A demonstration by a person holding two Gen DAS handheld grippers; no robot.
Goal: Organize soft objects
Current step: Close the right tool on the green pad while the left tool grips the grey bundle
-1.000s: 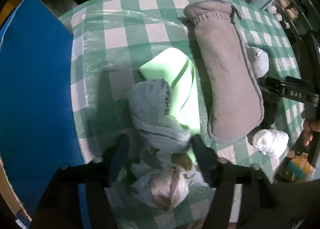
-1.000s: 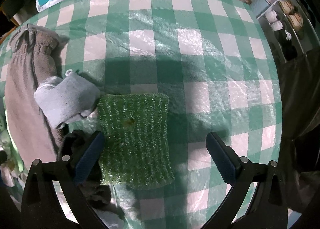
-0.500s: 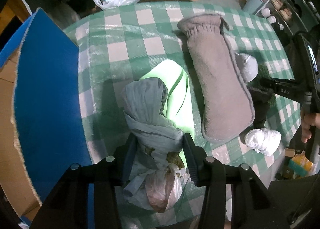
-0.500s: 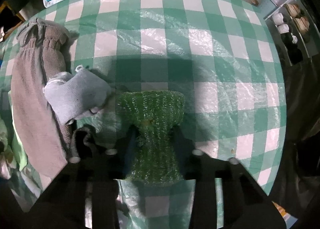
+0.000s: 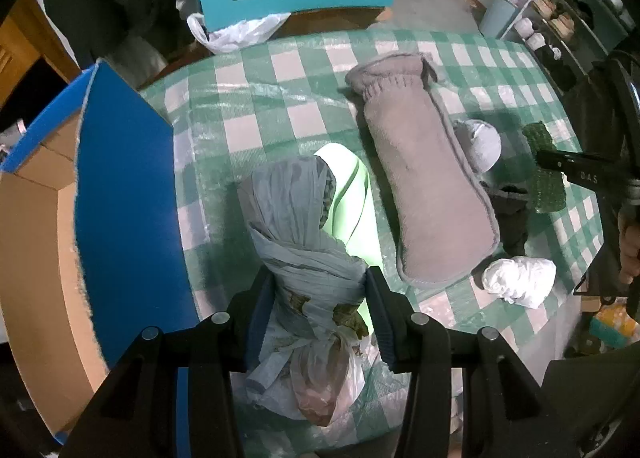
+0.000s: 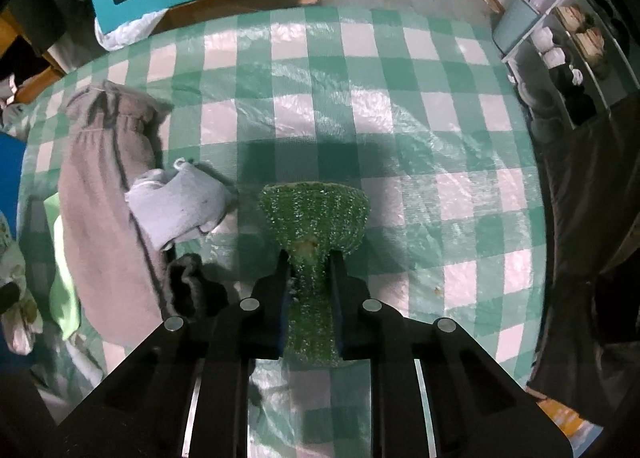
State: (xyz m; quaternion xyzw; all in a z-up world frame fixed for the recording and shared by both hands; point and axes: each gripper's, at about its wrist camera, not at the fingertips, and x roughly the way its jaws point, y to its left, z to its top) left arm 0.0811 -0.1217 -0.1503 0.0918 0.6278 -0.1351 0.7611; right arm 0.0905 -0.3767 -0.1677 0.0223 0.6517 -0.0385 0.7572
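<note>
2 tongs gripping | left (image 5: 316, 298): grey bundle (image 5: 300, 226), lifted | right (image 6: 310, 278): green scourer (image 6: 314, 214), newly pinched, raised

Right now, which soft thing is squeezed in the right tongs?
The sparkly green scrub sponge, pinched at its middle; the grey sock and brown pouch lie untouched.

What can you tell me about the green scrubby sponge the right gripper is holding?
The green sponge is a sparkly, knitted-looking pad with a small yellowish spot. The right gripper is shut on its middle, squeezing it into an hourglass shape with the far end fanned out. It hangs over the checked tablecloth, beside a grey sock, apparently not touching it.
</note>
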